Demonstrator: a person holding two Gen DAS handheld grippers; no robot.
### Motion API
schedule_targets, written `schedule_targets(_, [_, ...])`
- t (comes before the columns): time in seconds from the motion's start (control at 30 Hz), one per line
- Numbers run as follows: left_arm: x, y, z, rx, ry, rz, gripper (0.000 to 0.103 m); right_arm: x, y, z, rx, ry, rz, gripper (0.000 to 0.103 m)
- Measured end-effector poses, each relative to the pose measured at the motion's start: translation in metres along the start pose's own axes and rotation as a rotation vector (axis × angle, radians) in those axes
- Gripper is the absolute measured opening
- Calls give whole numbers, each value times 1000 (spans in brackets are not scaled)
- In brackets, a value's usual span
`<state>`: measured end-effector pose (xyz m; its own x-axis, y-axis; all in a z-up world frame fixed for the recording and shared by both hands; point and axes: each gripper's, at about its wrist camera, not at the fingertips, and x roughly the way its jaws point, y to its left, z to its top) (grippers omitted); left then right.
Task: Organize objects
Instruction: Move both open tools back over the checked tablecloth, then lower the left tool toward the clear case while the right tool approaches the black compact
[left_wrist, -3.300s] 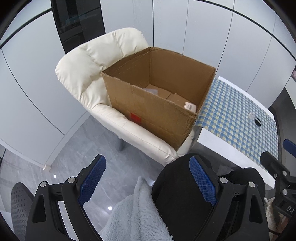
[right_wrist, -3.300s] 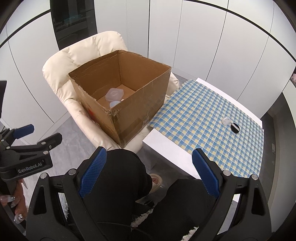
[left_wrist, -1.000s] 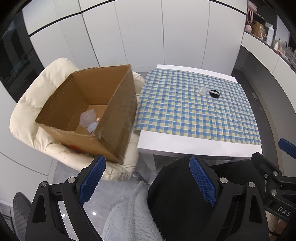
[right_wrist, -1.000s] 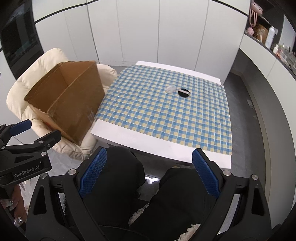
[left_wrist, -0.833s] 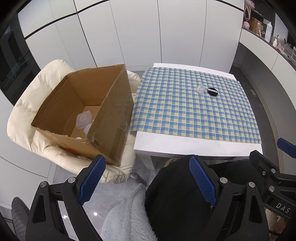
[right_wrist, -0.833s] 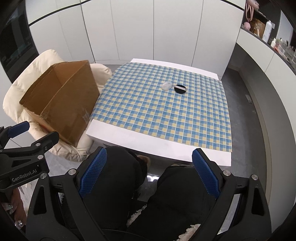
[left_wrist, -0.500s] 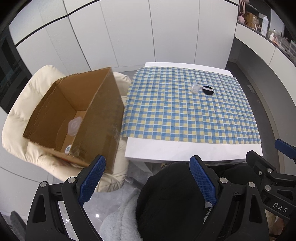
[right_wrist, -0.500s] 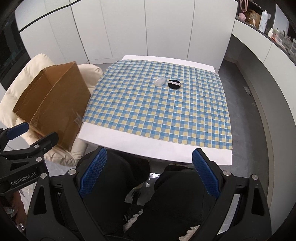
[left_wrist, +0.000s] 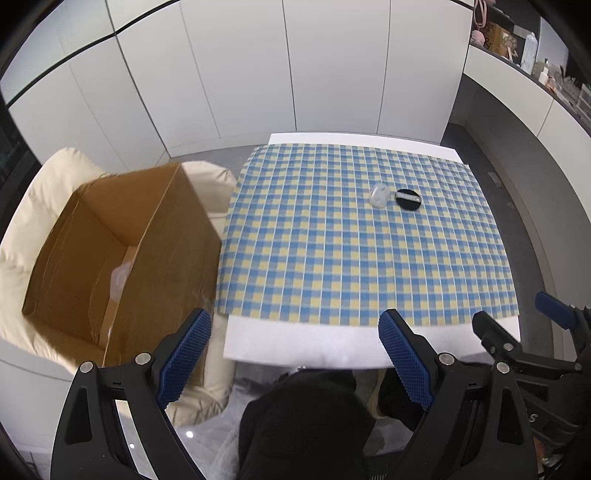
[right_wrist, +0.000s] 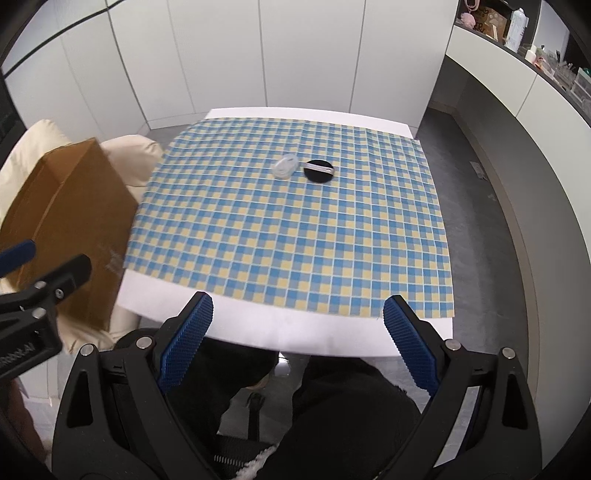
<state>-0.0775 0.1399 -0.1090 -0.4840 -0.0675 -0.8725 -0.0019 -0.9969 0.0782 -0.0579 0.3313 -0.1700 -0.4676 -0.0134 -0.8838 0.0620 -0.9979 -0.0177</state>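
A small clear plastic container and a flat black round disc lie side by side on the far half of a blue and yellow checked cloth. An open cardboard box stands on a cream armchair left of the table, with a pale plastic item inside. My left gripper is open and empty above the table's near edge. My right gripper is also open and empty there.
The white table ends close in front of both grippers. A person's dark-clothed knees sit under that edge. White cabinet doors form the back wall, and a grey counter with small items runs along the right.
Both grippers have swung right from the box toward the table and come lower and closer to it. The box has slid to the left of both views. Jaws stay wide.
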Motion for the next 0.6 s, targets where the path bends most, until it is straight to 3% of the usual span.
schedule_targets(0.37, [65, -14, 64, -4, 13, -56, 93, 58, -24, 62, 87, -71, -5, 95])
schedule_targets(0.6, [106, -20, 81, 11, 35, -23, 93, 101, -41, 97, 140, -69, -7, 95])
